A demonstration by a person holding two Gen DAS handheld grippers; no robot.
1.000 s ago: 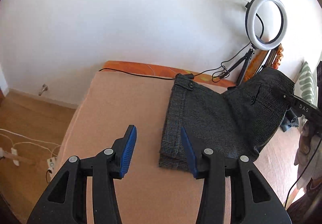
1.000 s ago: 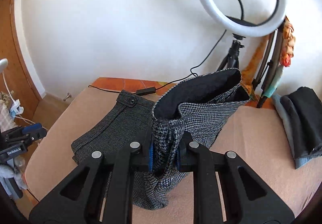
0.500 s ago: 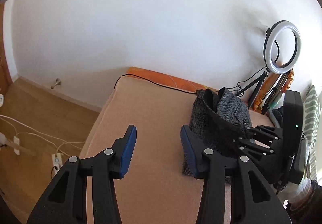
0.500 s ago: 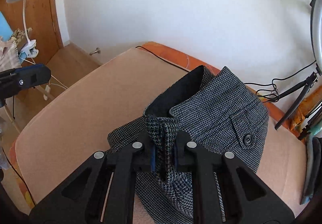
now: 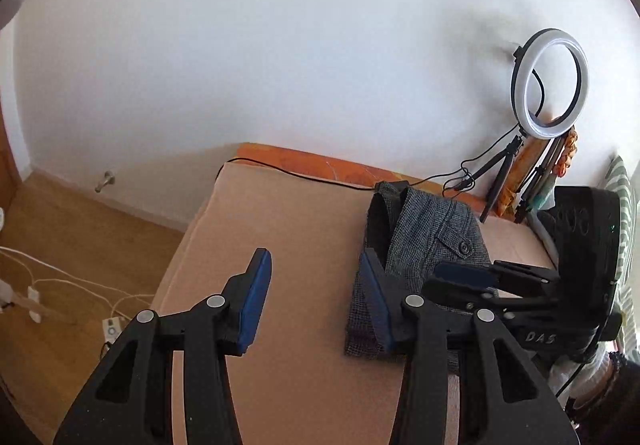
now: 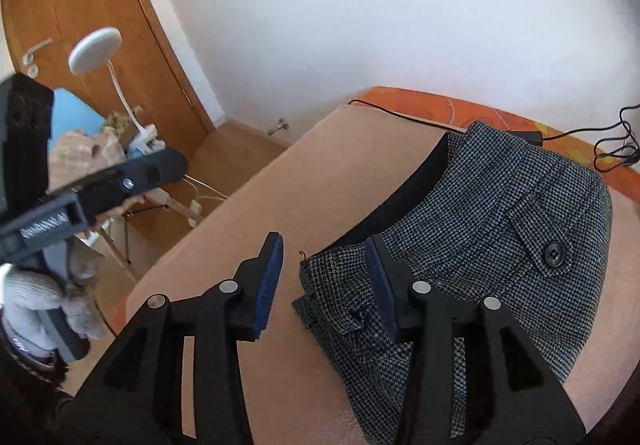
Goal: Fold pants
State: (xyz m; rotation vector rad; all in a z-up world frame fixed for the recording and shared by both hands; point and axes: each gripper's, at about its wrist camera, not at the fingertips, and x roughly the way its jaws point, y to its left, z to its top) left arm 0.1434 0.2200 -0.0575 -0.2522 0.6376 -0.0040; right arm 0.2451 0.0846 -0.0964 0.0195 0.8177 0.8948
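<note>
The grey houndstooth pants (image 6: 500,221) lie folded in a bundle on the tan bed cover (image 6: 288,205), with a buttoned back pocket on top. They also show in the left wrist view (image 5: 432,241). My right gripper (image 6: 324,285) is open and empty just over the bundle's near left corner. My left gripper (image 5: 314,301) is open and empty above the cover, to the left of the pants. The right gripper also shows in the left wrist view (image 5: 464,279), beside the pants.
A ring light (image 5: 550,83) on a tripod stands at the bed's far right, with a black cable (image 5: 300,175) along the orange far edge. The wooden floor (image 5: 80,237) with white cables lies left of the bed. A door (image 6: 80,13) and a white lamp (image 6: 96,49) stand farther left.
My right gripper has laid the held part of the pants over the bundle and opened, letting go. My left gripper has stayed open and drawn back to the left.
</note>
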